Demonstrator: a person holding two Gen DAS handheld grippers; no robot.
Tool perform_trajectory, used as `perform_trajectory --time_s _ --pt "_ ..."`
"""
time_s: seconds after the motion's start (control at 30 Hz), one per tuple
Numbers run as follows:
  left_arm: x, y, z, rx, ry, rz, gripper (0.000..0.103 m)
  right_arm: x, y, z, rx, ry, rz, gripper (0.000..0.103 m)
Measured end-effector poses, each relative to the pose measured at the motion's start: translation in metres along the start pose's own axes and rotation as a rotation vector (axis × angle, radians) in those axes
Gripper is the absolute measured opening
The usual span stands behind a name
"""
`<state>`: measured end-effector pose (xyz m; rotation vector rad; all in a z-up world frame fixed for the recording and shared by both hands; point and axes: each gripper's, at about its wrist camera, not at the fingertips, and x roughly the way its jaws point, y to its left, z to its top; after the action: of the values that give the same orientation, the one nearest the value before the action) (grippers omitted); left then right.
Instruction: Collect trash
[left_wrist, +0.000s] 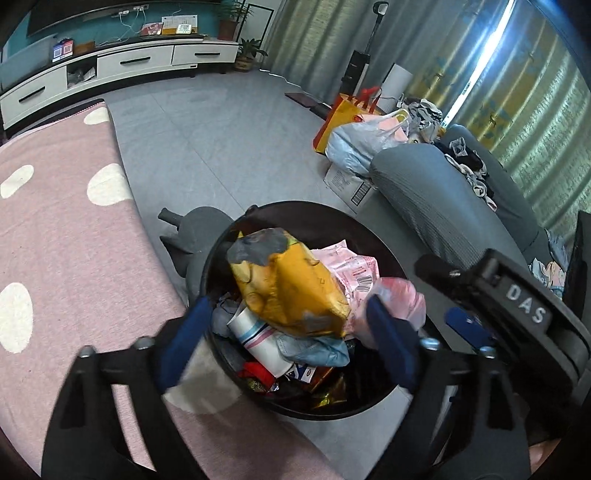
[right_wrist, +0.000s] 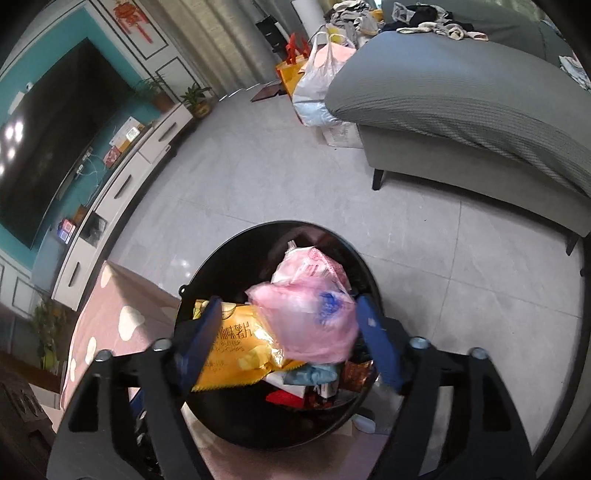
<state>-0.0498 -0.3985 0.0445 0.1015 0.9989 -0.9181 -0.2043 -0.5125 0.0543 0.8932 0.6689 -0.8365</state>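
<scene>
A black round trash bin (left_wrist: 295, 207) stands on the floor, filled with wrappers, paper and packets. My left gripper (left_wrist: 288, 306) hangs open above it; a yellow chip bag (left_wrist: 291, 288) lies on the heap between its blue fingers, and neither pad presses it. In the right wrist view my right gripper (right_wrist: 290, 306) is open over the same bin (right_wrist: 295, 226). A crumpled pink plastic bag (right_wrist: 306, 317) sits loose between its fingers, beside the yellow chip bag (right_wrist: 240, 347). The pink bag (left_wrist: 402, 295) also shows in the left view, next to the right gripper's black body (left_wrist: 517, 295).
A pink rug with white dots (left_wrist: 55, 240) reaches the bin's left side. A grey sofa (right_wrist: 461, 92) with clothes on it stands to the right, with full shopping bags (left_wrist: 362, 136) at its end. A white TV cabinet (left_wrist: 110, 70) lines the far wall.
</scene>
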Motion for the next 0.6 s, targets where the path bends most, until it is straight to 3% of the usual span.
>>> perform_trajectory --time_s 0.07,0.23,0.43,0.6 --pt "-0.006 -0.002 0.000 0.030 -0.021 0.024 0.100 -0.007 -0.002 0.001 -0.001 -0.012 -0.012 0.086" --pt "-0.017 -0.007 -0.001 0.071 -0.036 0.039 0.100 -0.024 0.000 0.001 -0.027 -0.055 -0.031 0.099" --pt "-0.037 -0.014 -0.001 0.111 -0.055 0.040 0.100 -0.032 0.006 -0.001 -0.095 -0.088 -0.107 0.100" --pt "-0.057 -0.015 -0.002 0.125 -0.072 0.056 0.100 -0.034 0.006 -0.001 -0.106 -0.093 -0.115 0.100"
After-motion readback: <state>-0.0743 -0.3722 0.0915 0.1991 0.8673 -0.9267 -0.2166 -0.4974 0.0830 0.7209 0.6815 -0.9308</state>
